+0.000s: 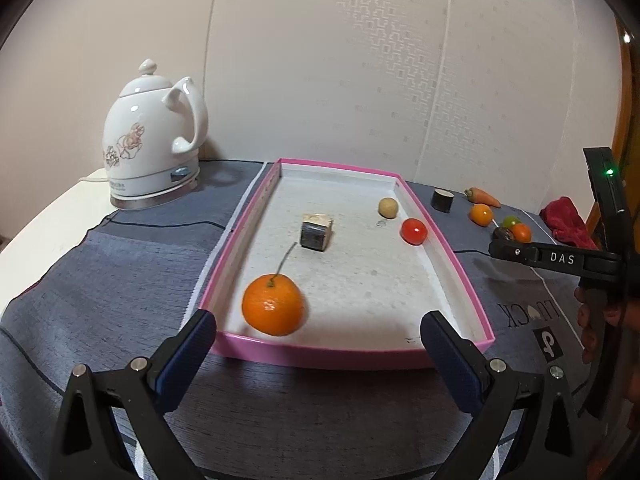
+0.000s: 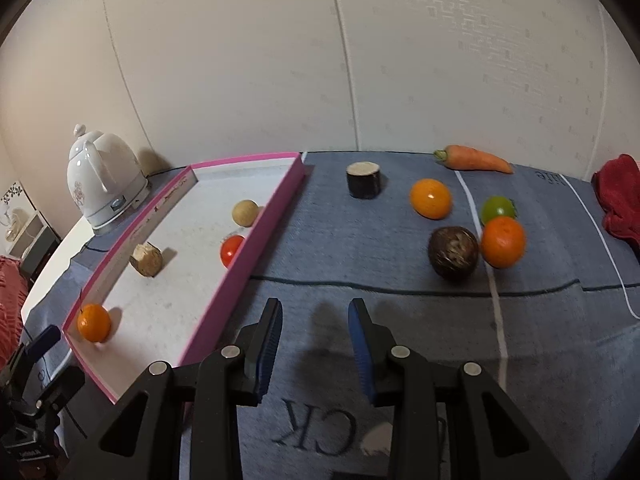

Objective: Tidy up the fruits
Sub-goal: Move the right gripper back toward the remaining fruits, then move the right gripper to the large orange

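A pink-rimmed white tray (image 1: 348, 354) (image 2: 240, 276) lies on the grey cloth. It holds a stemmed mandarin (image 1: 273, 304) (image 2: 94, 322), a cut chunk (image 1: 317, 230) (image 2: 146, 260), a red tomato (image 1: 414, 231) (image 2: 231, 250) and a tan ball (image 1: 388, 207) (image 2: 245, 212). On the cloth to the right lie an orange fruit (image 2: 431, 198), a green tomato (image 2: 497, 208), an orange (image 2: 503, 241), a brown round fruit (image 2: 453, 253), a carrot (image 2: 474, 159) and a dark stub (image 2: 363, 180). My left gripper (image 1: 318, 338) is open just before the tray's near edge. My right gripper (image 2: 315, 344) is open and empty above the cloth.
A white floral kettle (image 1: 152, 140) (image 2: 102, 184) stands at the tray's far left. A red cloth (image 1: 566, 220) (image 2: 618, 204) lies at the far right. The wall is close behind. The right gripper's body (image 1: 560, 258) shows at the right of the left wrist view.
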The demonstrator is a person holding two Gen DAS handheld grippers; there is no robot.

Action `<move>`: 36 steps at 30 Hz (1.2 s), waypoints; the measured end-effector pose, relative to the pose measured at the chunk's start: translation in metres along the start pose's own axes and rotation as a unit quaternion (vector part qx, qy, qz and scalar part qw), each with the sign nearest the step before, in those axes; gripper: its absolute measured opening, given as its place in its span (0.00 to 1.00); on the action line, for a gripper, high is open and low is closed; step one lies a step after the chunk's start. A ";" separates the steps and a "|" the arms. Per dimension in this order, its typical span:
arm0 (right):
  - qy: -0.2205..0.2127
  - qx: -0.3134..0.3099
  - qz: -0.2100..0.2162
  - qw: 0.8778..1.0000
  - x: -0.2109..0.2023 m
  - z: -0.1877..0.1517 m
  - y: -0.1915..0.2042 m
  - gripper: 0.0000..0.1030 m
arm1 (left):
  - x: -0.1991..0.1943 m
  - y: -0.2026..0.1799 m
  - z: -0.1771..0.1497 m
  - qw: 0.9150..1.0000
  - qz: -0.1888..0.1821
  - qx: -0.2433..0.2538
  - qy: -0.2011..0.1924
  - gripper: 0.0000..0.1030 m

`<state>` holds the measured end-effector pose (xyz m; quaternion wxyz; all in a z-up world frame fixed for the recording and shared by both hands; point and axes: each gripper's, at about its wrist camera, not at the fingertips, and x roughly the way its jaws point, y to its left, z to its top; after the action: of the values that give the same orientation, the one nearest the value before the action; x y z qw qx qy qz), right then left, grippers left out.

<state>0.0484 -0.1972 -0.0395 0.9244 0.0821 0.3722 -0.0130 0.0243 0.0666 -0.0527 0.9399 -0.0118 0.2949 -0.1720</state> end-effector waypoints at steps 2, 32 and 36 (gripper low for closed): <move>0.001 0.001 -0.003 1.000 -0.002 -0.004 -0.005 0.34 | -0.002 -0.004 -0.001 1.000 -0.003 0.007 -0.003 1.00; -0.012 0.077 -0.085 0.993 0.006 0.028 -0.136 0.36 | -0.007 -0.092 -0.005 0.995 -0.053 0.072 0.044 1.00; -0.010 0.081 -0.068 0.994 0.017 0.030 -0.141 0.36 | -0.006 -0.099 -0.006 0.994 -0.054 0.083 0.050 1.00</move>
<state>0.0692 -0.3405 -0.0497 0.9154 0.1312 0.3653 -0.1066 -0.0149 -0.0242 -0.0423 0.9110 0.0587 0.3249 -0.2471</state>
